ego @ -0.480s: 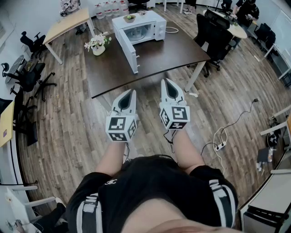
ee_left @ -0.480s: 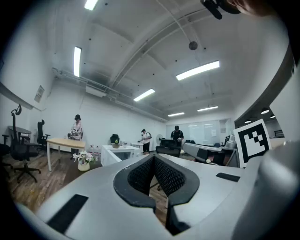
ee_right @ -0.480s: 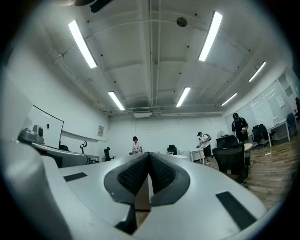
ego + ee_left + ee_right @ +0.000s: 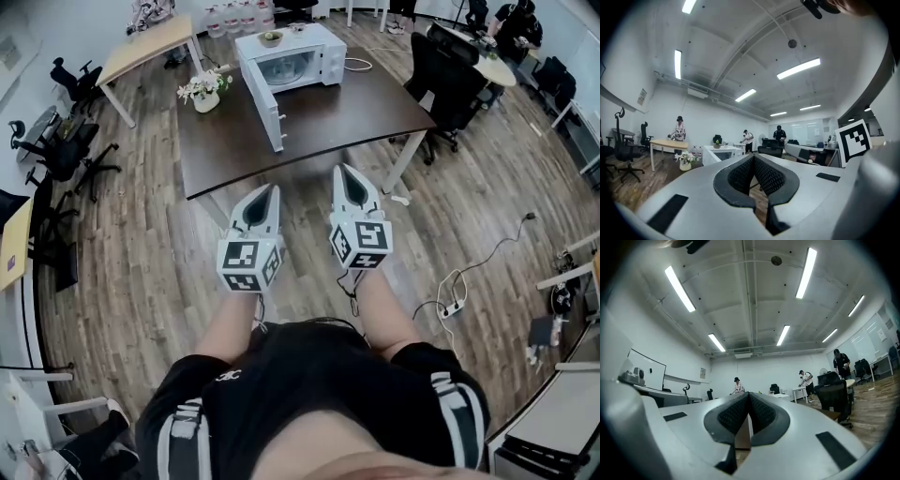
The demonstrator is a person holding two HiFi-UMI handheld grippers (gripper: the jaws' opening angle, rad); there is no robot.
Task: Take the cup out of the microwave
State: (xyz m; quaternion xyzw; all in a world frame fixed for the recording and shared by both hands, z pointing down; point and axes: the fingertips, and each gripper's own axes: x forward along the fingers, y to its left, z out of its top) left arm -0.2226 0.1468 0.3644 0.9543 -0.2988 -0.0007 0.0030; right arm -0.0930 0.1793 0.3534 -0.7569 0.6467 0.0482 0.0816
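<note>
The white microwave (image 4: 286, 58) stands at the far end of the dark table (image 4: 328, 112), its door (image 4: 264, 105) swung wide open toward me. No cup can be made out inside it from here. My left gripper (image 4: 273, 189) and right gripper (image 4: 343, 170) hover side by side over the wooden floor, short of the table's near edge, both pointing at the table. Both are shut with nothing between the jaws. In the left gripper view the jaw tips of my left gripper (image 4: 753, 157) meet, with the microwave (image 4: 719, 152) far behind. The right gripper (image 4: 748, 393) also shows its tips together.
A pot of white flowers (image 4: 205, 92) sits on the table left of the microwave, and a small bowl (image 4: 271, 38) rests on top of it. Black office chairs (image 4: 448, 75) stand at the table's right end. A light wooden table (image 4: 150, 47) and several people are farther back.
The head view has shifted slightly. Both grippers keep their place and stay shut.
</note>
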